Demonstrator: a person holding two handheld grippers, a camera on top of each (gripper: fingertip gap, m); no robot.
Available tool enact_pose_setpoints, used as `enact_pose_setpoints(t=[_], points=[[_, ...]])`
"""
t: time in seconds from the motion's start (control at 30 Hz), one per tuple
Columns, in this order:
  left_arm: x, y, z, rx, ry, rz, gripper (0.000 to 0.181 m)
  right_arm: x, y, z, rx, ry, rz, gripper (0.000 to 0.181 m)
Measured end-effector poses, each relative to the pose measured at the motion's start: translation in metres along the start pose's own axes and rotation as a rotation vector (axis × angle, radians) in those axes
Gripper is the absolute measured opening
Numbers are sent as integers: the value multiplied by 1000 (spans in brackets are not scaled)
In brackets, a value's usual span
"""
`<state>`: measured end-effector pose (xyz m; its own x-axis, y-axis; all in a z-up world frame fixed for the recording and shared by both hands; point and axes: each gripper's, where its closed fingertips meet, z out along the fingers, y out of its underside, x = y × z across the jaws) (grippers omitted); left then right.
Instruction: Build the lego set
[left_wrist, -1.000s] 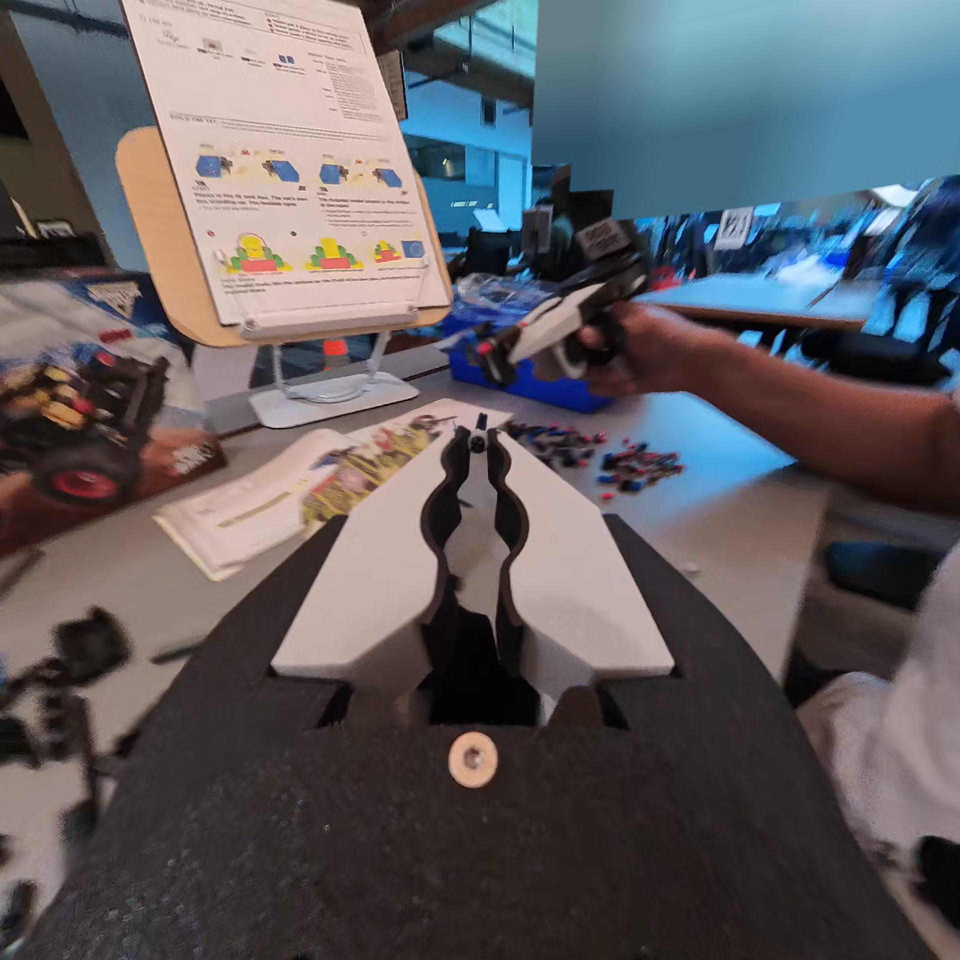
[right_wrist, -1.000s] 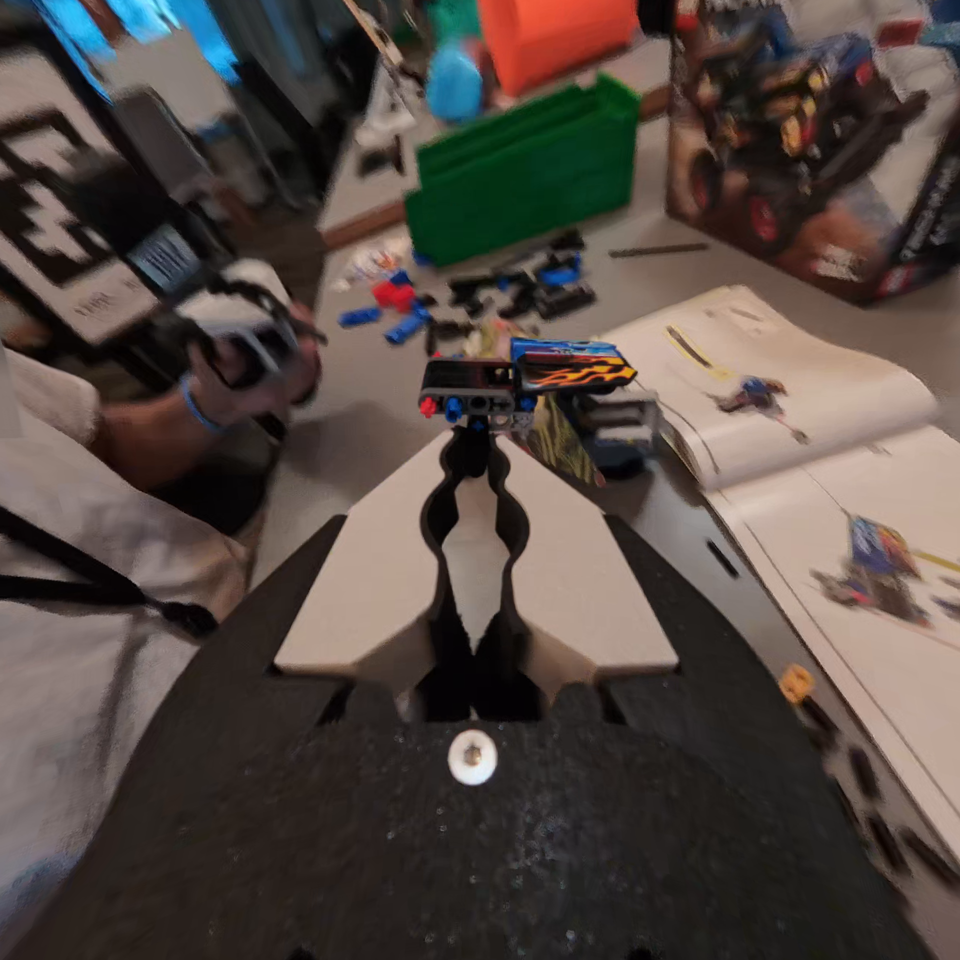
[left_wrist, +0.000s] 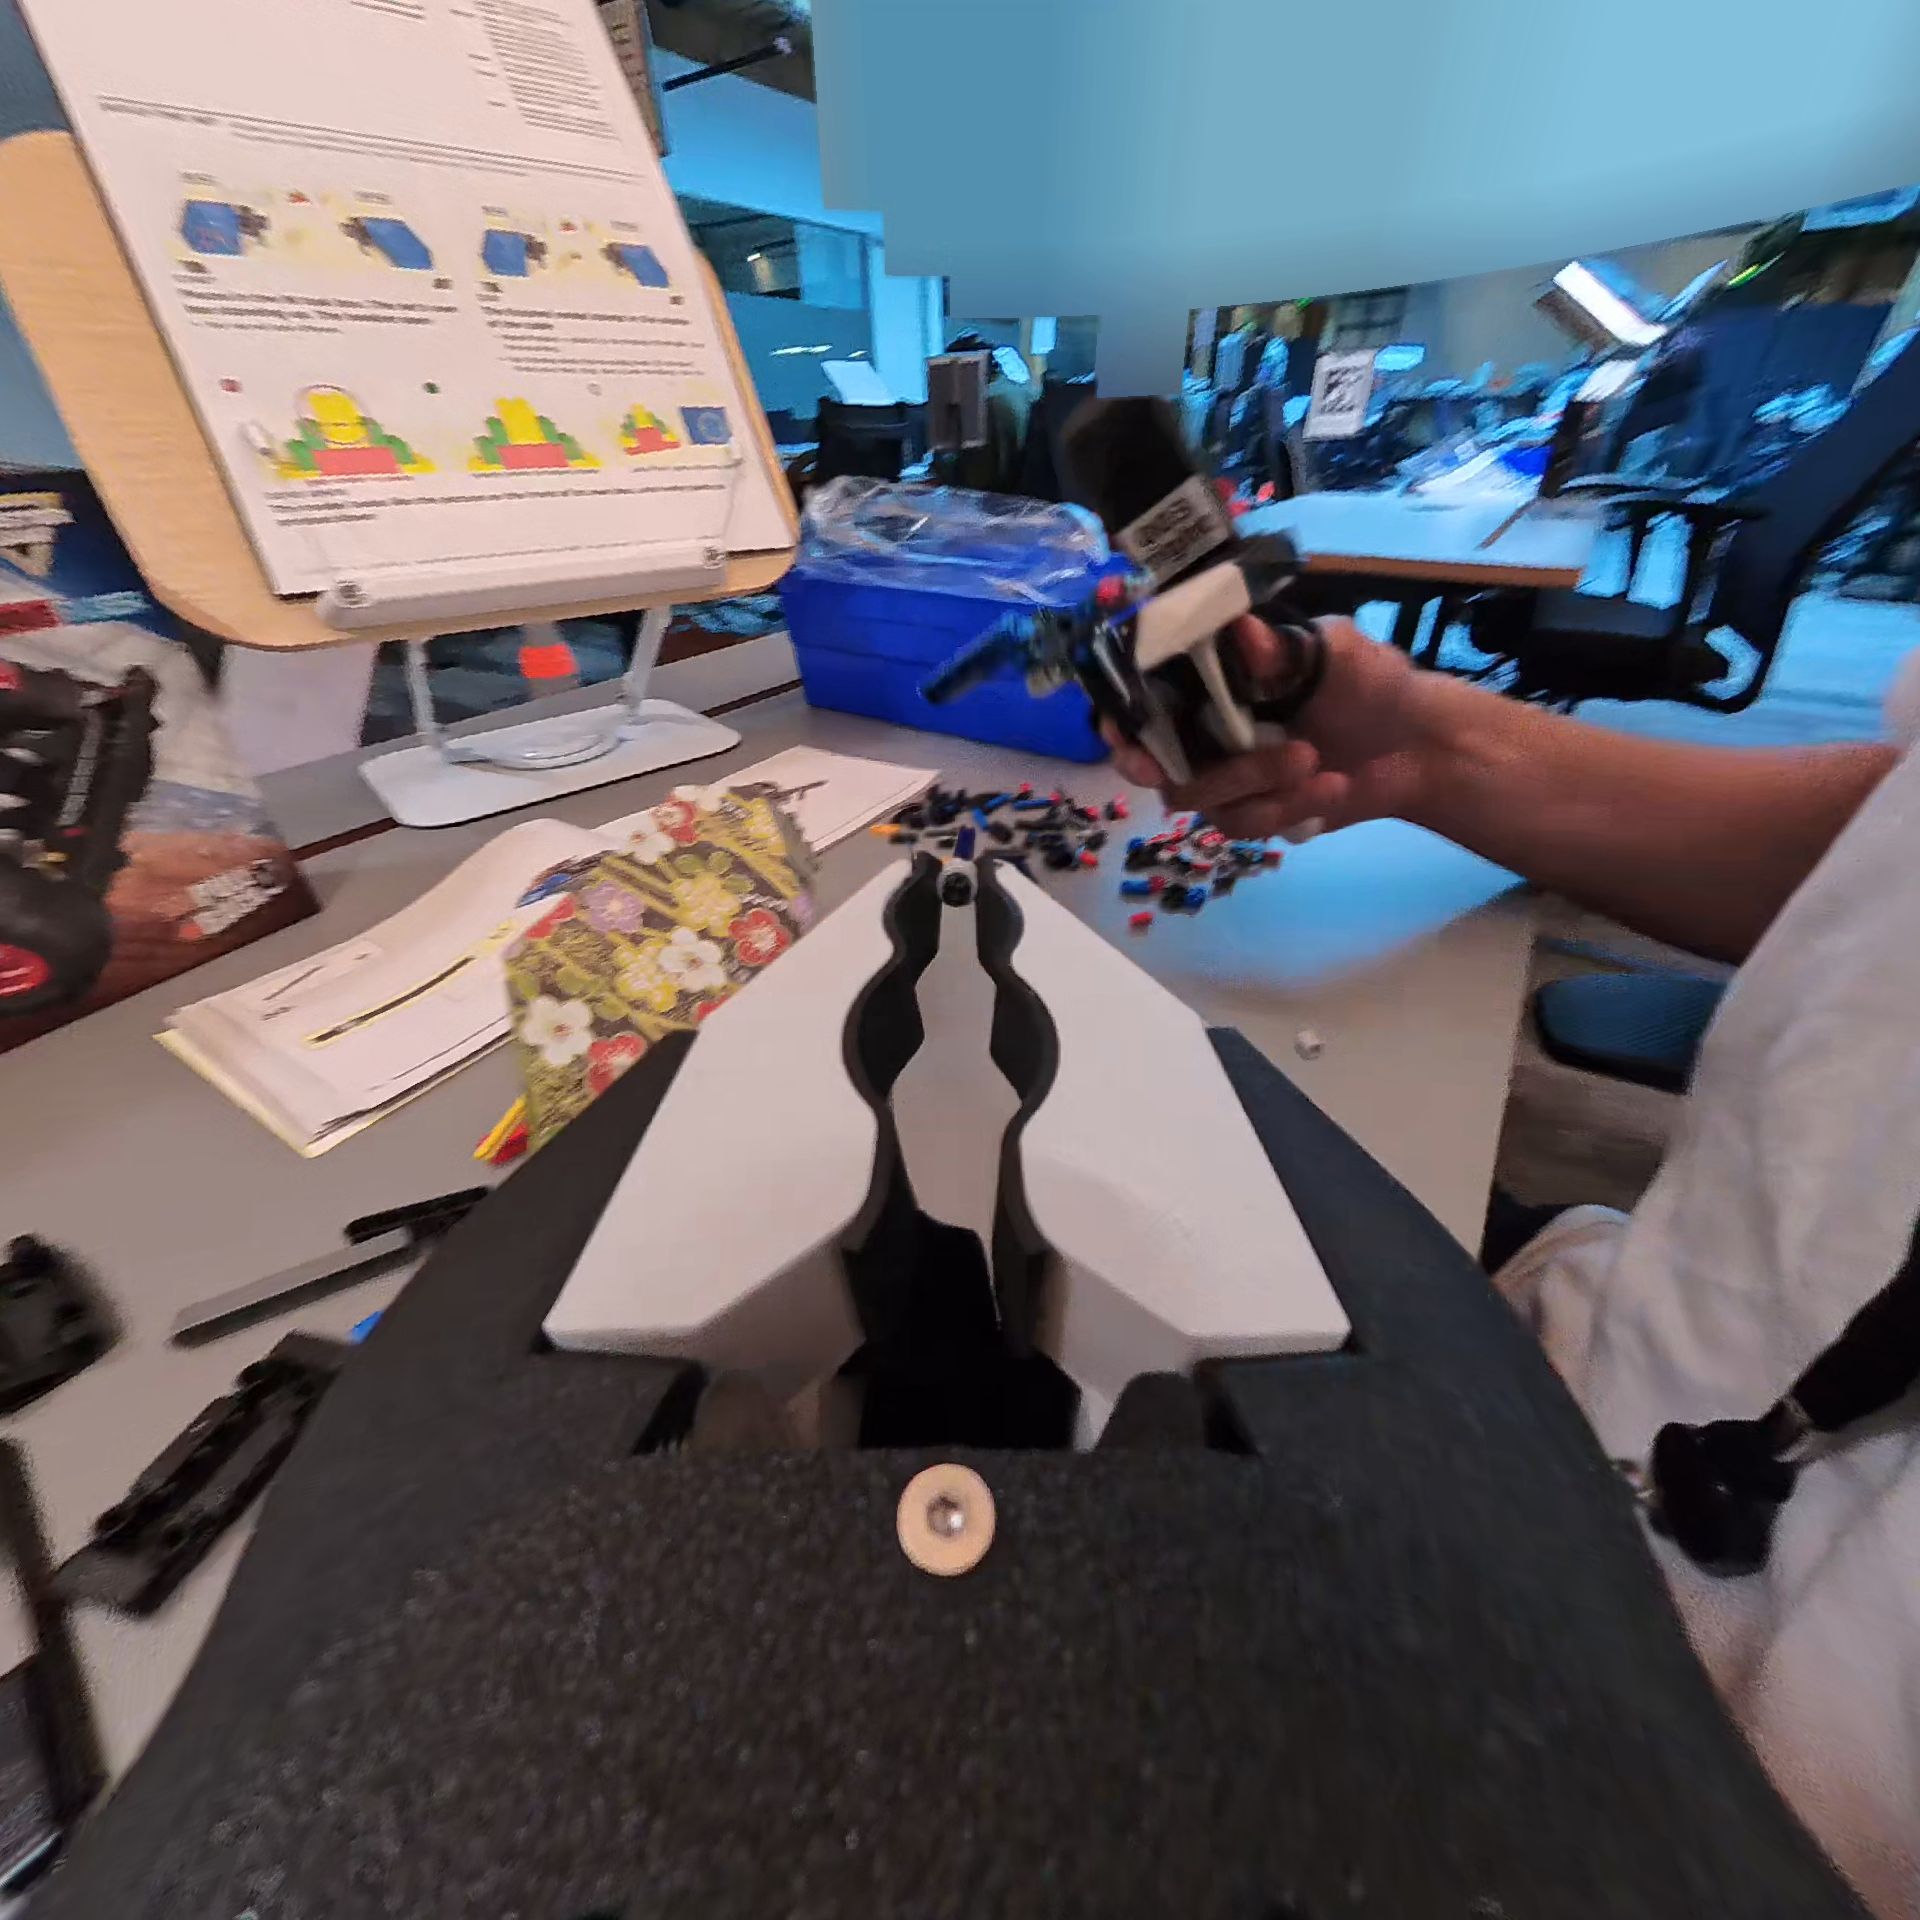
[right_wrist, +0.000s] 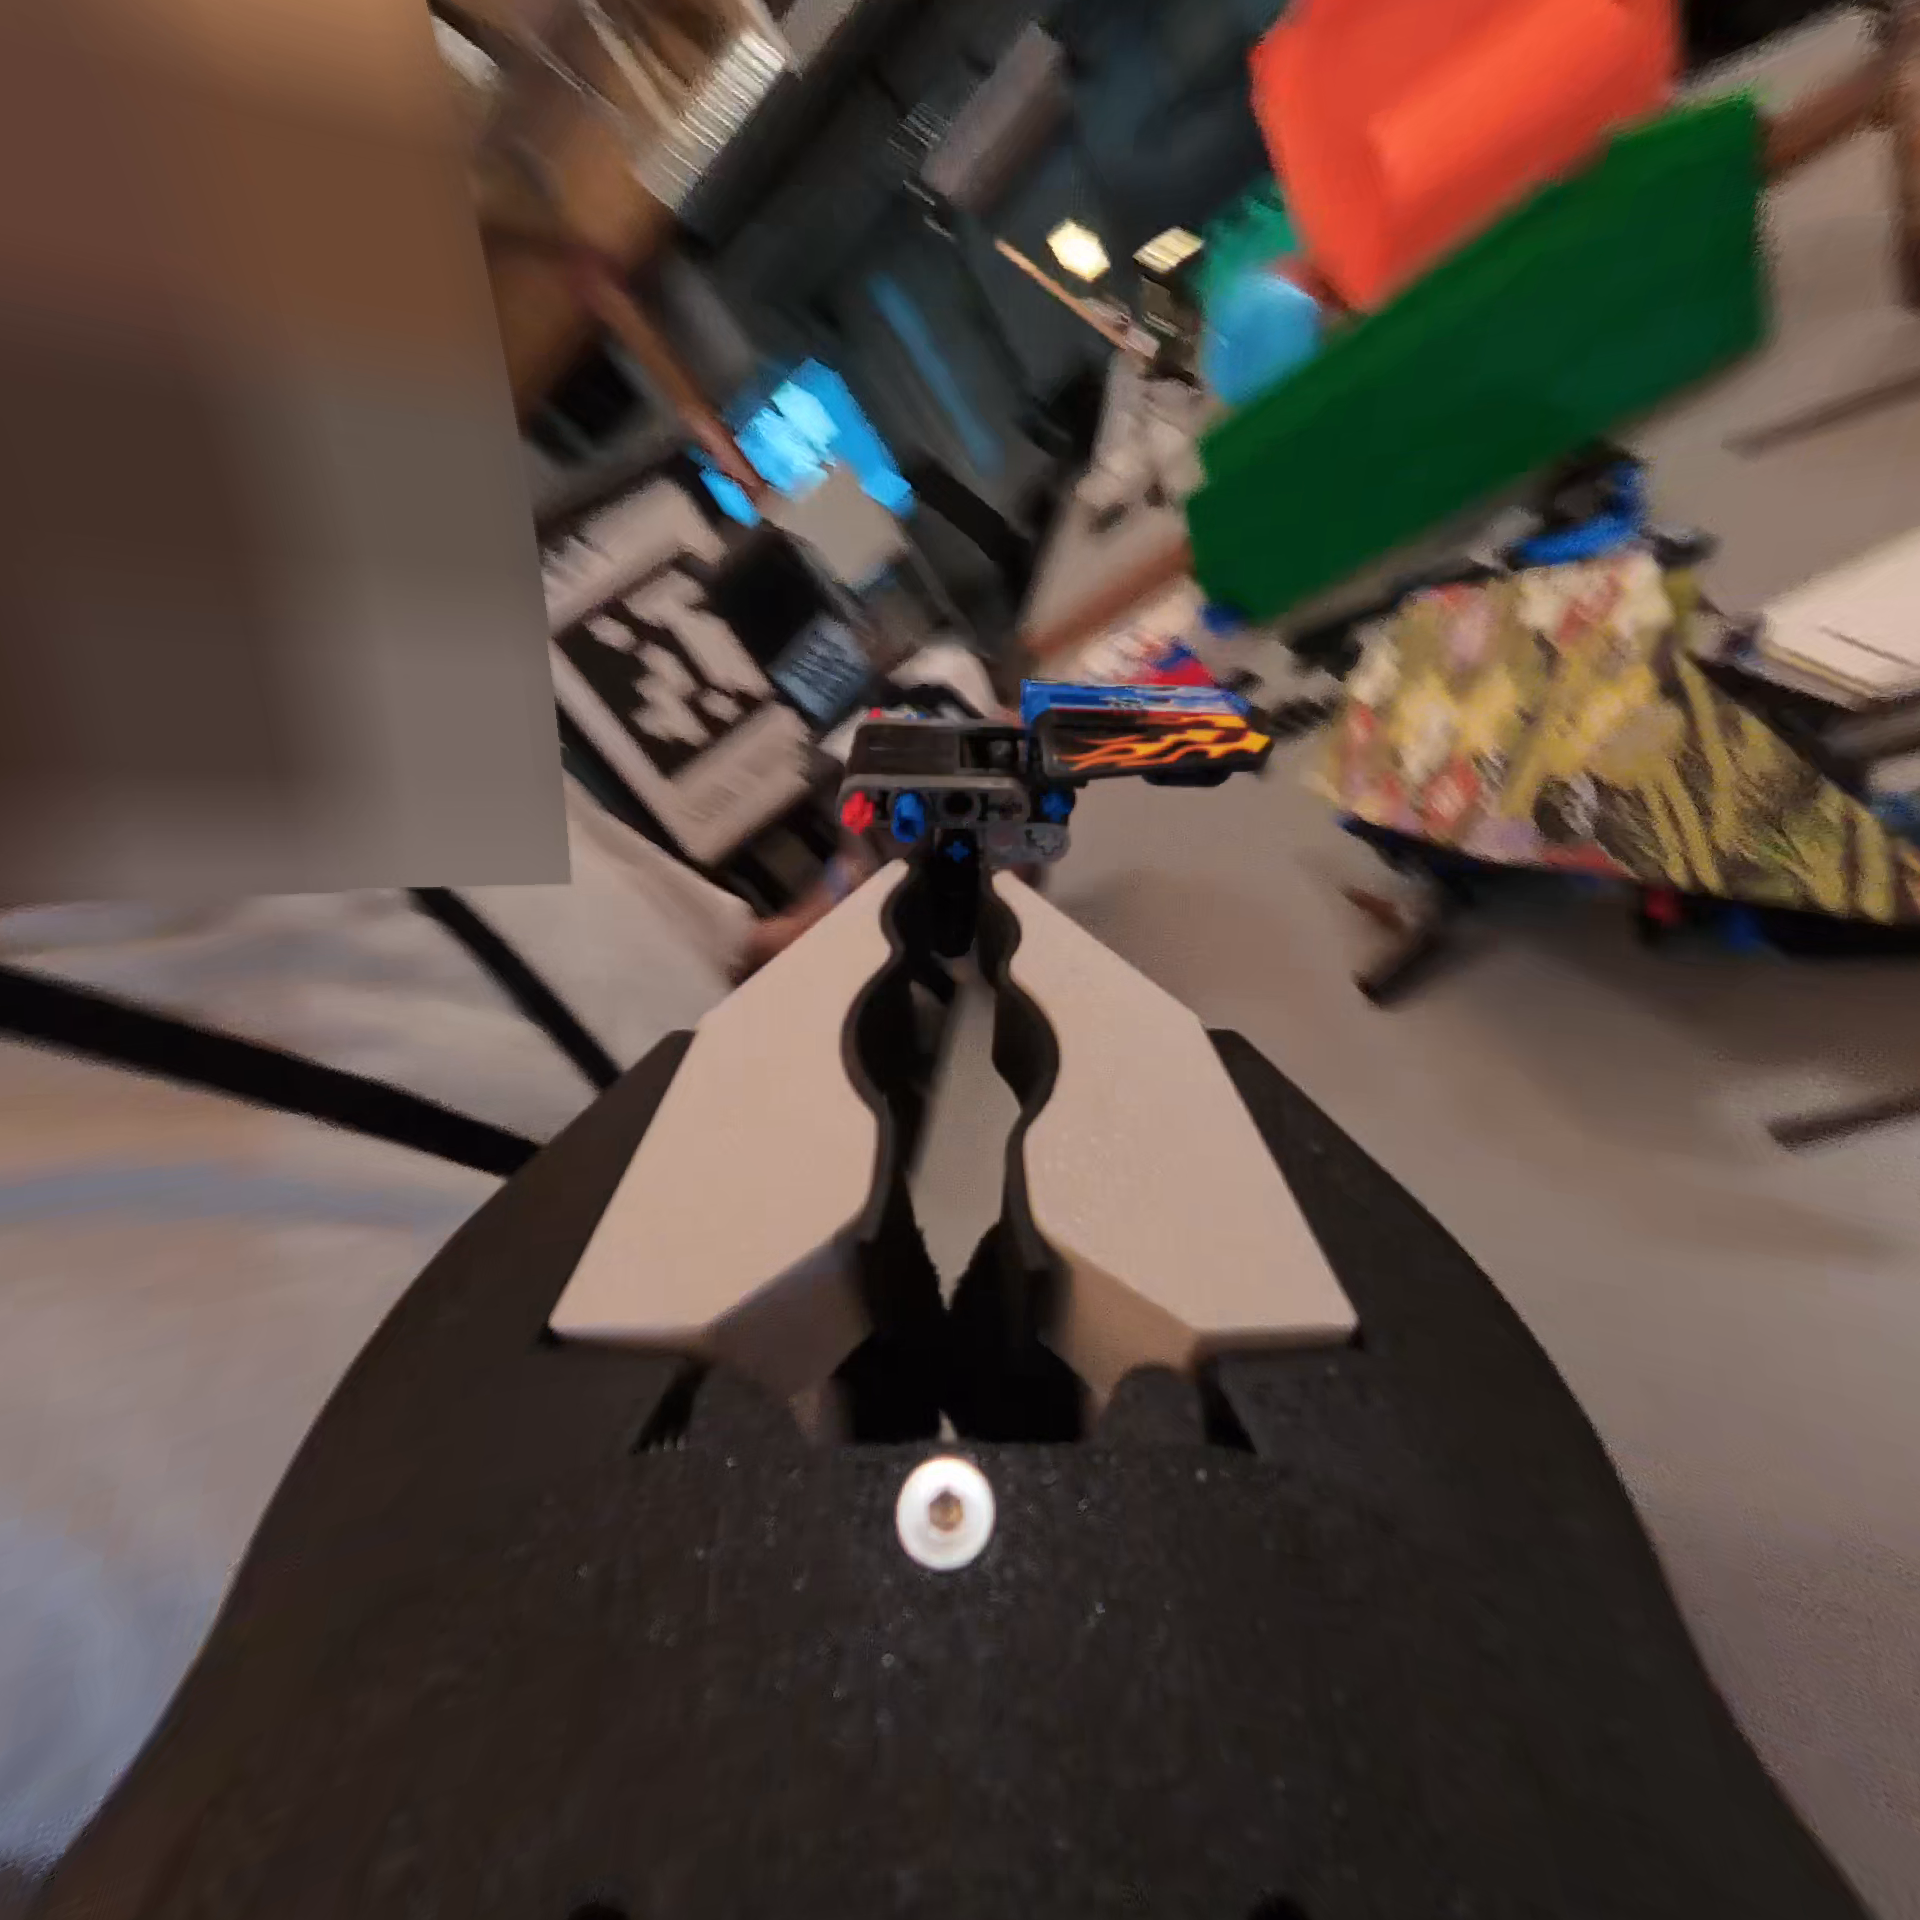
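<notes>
Gripping a small black pin (left_wrist: 956, 883) at its tips, the left gripper (left_wrist: 954, 891) is held above the grey table (left_wrist: 1340, 935), jaws clamped on the pin. A black Lego assembly with a blue flame-printed panel (right_wrist: 1039, 764) is pinched in the right gripper (right_wrist: 951, 904), jaws closed on its lower stub, raised off the table. Loose small Lego pieces (left_wrist: 1091, 831) are scattered near the open instruction booklet (left_wrist: 416, 977) and a floral pouch (left_wrist: 655, 935).

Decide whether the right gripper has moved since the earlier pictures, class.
Yes. In the left wrist view the right gripper, shut on the flame-panel assembly, now sits right of the blue bin; before, it overlapped the bin's left part.
</notes>
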<state>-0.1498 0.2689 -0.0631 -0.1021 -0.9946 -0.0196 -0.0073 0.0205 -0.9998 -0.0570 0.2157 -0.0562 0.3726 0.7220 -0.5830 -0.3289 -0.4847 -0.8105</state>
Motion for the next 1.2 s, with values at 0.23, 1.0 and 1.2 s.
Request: enact_pose_setpoints(t=[0.23,1.0,1.2], points=[[-12,-39,20,83,262,-162,4,-3,-61,-31,52,-284,7,6],[-42,-36,66,120,317,-153,4,66,-48,-19,132,-232,259,6],[-40,-23,71,93,304,-170,4,63,-44,-9,114,-252,262,6]])
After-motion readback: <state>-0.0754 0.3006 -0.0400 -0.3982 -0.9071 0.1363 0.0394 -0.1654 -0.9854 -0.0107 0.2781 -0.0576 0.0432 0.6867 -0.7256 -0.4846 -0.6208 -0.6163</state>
